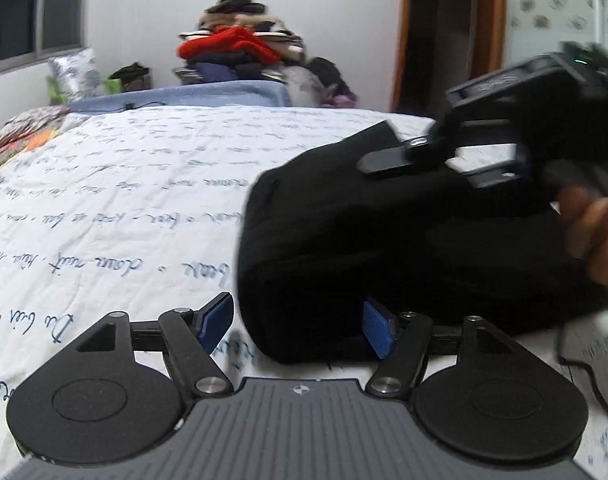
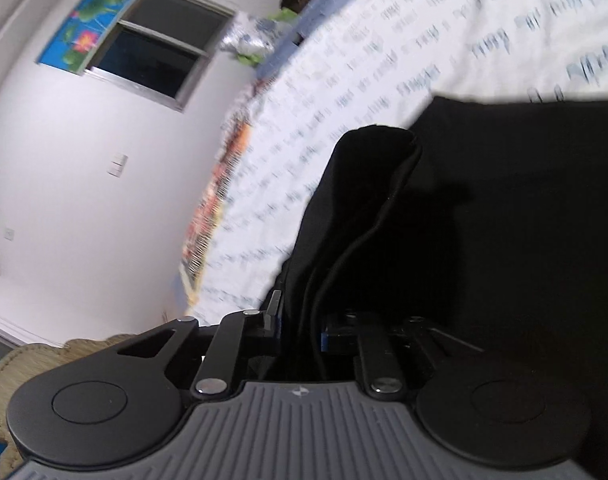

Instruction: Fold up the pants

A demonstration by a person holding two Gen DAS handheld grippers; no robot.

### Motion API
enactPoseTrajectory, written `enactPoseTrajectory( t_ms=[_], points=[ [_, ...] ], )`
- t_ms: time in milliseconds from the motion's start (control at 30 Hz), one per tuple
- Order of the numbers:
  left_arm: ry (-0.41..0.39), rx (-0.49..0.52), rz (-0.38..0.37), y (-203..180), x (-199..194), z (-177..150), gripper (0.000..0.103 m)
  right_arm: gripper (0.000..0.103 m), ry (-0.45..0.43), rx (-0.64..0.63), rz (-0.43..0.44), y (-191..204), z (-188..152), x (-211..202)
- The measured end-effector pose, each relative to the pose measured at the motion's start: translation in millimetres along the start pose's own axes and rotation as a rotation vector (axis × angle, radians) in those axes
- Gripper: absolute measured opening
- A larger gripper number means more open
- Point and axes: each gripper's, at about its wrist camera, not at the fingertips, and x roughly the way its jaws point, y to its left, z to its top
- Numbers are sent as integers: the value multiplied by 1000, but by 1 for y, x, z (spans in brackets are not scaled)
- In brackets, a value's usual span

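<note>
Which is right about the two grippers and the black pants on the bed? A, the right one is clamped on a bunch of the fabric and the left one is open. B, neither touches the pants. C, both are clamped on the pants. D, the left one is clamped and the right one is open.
A: the right gripper pinches bunched fabric of the black pants, while the left gripper is open.
</note>
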Motion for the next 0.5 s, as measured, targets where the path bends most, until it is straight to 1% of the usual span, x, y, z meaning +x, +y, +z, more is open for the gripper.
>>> enactPoseTrajectory(
  t_ms=[100, 133, 167, 200, 233, 267, 300, 367, 467, 500],
  points=[
    [-1, -61, 66, 11, 8, 5, 72, 14, -11, 1, 31, 1, 3, -7],
    [12, -78, 73, 12, 10, 7, 71, 14, -12, 6, 38, 1, 4, -6],
    [27, -92, 73, 13, 8, 9, 68, 14, -19, 14, 46, -1, 4, -10],
    [40, -98, 58, 12, 8, 12, 42, 14, -25, 30, 59, -3, 4, -12],
    [45, -99, 21, 12, 6, 13, 19, 13, -31, 43, 73, -6, 4, -17],
    [40, -95, -9, 9, 1, 15, 18, 13, -40, 52, 80, -6, 3, -22],
    [22, -82, -18, 3, -8, 16, 15, 13, -48, 52, 84, -7, 3, -29],
    [-3, -65, -71, -9, -14, 22, 15, 13, -79, 53, 95, -10, 0, -53],
    [-31, -17, -128, -35, -19, 25, 25, 13, -136, 52, 79, -19, -6, -94],
    [-43, 13, -137, -44, -19, 23, 31, 13, -153, 54, 61, -25, -9, -107]
  ],
)
